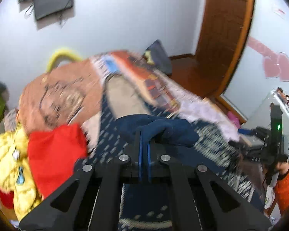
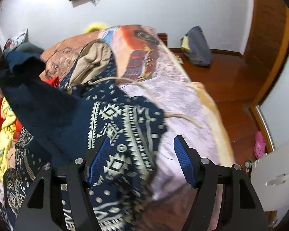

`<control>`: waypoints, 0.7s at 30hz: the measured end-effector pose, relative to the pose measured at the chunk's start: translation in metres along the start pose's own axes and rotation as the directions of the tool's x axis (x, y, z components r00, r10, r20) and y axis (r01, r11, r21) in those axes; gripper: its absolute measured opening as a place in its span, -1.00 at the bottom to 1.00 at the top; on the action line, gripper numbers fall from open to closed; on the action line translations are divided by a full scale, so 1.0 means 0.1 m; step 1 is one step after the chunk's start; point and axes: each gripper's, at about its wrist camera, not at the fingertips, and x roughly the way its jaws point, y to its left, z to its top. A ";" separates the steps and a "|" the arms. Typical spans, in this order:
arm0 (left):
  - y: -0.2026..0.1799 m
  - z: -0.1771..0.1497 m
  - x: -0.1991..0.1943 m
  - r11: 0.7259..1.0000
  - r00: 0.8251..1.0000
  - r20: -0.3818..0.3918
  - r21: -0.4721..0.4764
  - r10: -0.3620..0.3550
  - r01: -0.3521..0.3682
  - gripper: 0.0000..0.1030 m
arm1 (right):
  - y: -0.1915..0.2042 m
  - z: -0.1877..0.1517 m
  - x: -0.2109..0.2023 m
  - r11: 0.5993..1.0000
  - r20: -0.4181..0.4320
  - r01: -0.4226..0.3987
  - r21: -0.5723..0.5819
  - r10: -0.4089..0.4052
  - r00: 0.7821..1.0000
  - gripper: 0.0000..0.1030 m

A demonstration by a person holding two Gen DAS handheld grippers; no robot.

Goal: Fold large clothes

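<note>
Soft, floppy and fairly heavy, the patterned navy hoodie (image 2: pixel 123 134) sprawls on the bed (image 2: pixel 183 104) beneath the parted right tongs (image 2: pixel 142 161), its cuff clamped in the left tongs (image 1: pixel 144 144); I'd grip hems.

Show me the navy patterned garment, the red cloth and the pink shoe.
navy patterned garment (image 2: pixel 115 134): right wrist view, white diamond print.
red cloth (image 1: pixel 54 154): left wrist view, its middle.
pink shoe (image 2: pixel 259 144): right wrist view, its top.

We see the bed cover (image 1: pixel 71 96) only as a smear in the left wrist view, its print unreadable. The patterned navy garment (image 2: pixel 121 127) runs under the right gripper's frame and off the bottom edge. The yellow clothing (image 2: pixel 5 127) is cut by the left edge.
</note>
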 end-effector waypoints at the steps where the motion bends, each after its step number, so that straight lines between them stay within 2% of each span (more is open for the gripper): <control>1: 0.06 -0.07 0.02 1.000 1.000 -0.012 -0.006 0.010 -0.010 -0.93 | 0.05 0.00 0.09 1.000 -0.023 0.001 -0.010 -0.001 1.000 0.26; 7: 0.52 -0.75 0.29 0.995 0.989 -0.138 -0.074 0.054 -0.064 -0.93 | 0.17 -0.10 0.48 0.999 -0.136 0.029 -0.046 -0.035 0.990 0.26; 10: 0.65 -1.11 0.50 0.992 0.976 -0.209 -0.094 0.063 -0.084 -0.93 | 0.18 -0.17 0.55 0.998 -0.159 0.039 -0.057 -0.048 0.986 0.26; 13: 0.65 -1.37 0.67 0.991 0.963 -0.258 -0.079 0.081 -0.104 -0.84 | 0.16 -0.18 0.55 0.998 -0.162 0.038 -0.046 -0.045 0.986 0.35; 16: 0.66 -1.54 0.78 0.990 0.952 -0.283 -0.049 0.114 -0.133 -0.51 | 0.13 -0.17 0.55 0.999 -0.167 0.028 -0.031 -0.033 0.985 0.36; 18: 0.62 -1.59 0.81 0.982 0.945 -0.273 -0.001 0.183 -0.190 -0.12 | 0.13 -0.17 0.55 0.999 -0.169 0.025 -0.026 -0.029 0.985 0.36; 20: 0.54 -1.59 0.79 0.965 0.933 -0.247 0.063 0.262 -0.254 0.05 | 0.14 -0.19 0.55 0.999 -0.168 0.025 -0.025 -0.029 0.985 0.37; 21: 0.51 -1.60 0.80 0.960 0.929 -0.241 0.088 0.279 -0.266 0.06 | 0.14 -0.18 0.56 0.999 -0.168 0.025 -0.024 -0.029 0.985 0.37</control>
